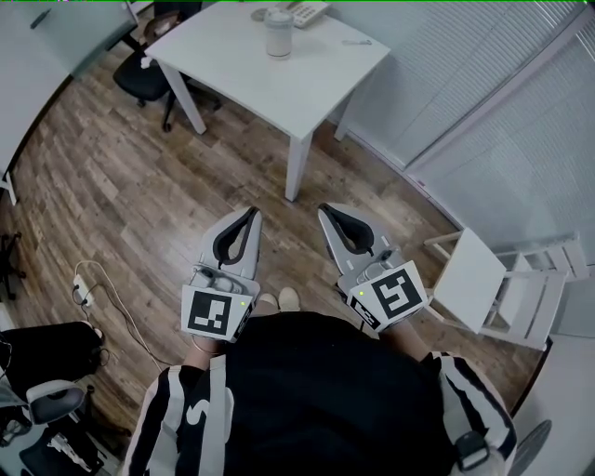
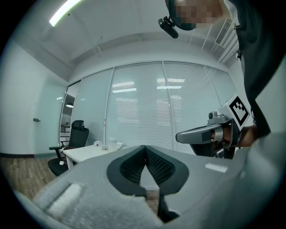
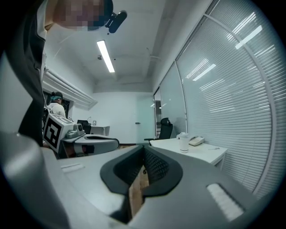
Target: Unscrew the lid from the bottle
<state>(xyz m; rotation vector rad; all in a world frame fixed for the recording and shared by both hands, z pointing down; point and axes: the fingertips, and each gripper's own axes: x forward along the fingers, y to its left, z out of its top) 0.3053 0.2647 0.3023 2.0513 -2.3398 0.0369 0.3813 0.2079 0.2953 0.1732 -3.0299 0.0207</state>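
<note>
A pale bottle with a lid (image 1: 278, 33) stands on the white table (image 1: 307, 84) far ahead of me; it also shows small in the right gripper view as the bottle (image 3: 183, 142) and faintly in the left gripper view as the bottle (image 2: 105, 145). My left gripper (image 1: 254, 213) and right gripper (image 1: 324, 211) are held side by side close to my body, above the wood floor, well short of the table. Both have their jaws shut with nothing between them. In each gripper view the other gripper shows at the side: right gripper (image 2: 181, 136), left gripper (image 3: 117, 143).
A white phone (image 1: 307, 11) and small items lie on the table beside the bottle. A black office chair (image 1: 144, 79) stands left of the table. A white folding chair (image 1: 507, 279) is at my right. Cables with a power strip (image 1: 85, 290) lie on the floor at left. Glass walls with blinds run along the right.
</note>
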